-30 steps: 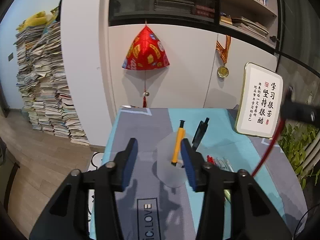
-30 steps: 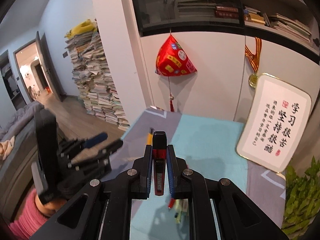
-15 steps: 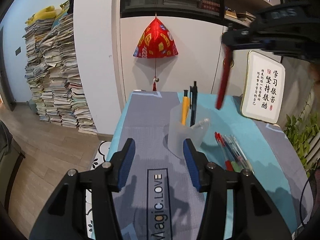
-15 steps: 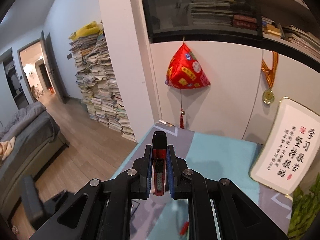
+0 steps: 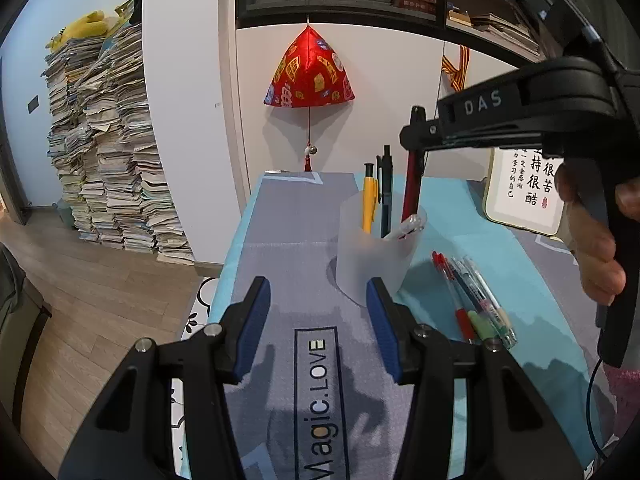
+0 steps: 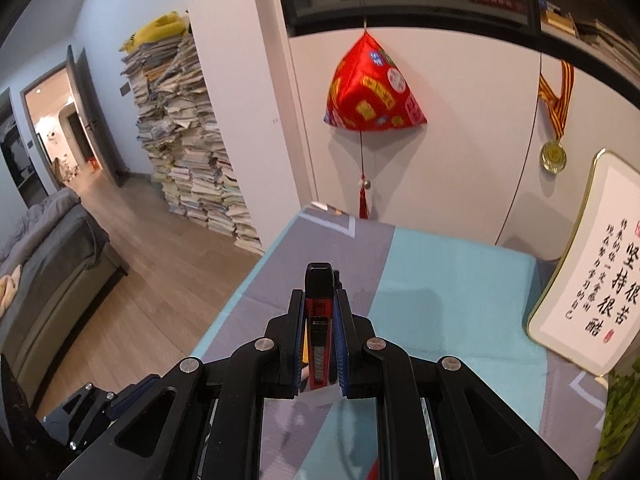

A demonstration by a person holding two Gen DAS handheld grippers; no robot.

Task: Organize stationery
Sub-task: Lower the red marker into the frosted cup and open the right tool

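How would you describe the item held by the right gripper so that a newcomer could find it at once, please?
Start at the frosted pen cup on the grey and teal table mat, beneath the red hanging ornament. Directly above the cup, the right gripper pinches a red utility knife, its lower end dipping inside. Unlike the yellow pen and dark pen beside it, it is flat-bodied, red and black-capped.

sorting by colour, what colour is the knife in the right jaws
Red body with black ends on the utility knife; clearest in the right wrist view.

Frosted, apparently plastic cup [image 5: 374, 256] on matt cloth [image 5: 288, 220].
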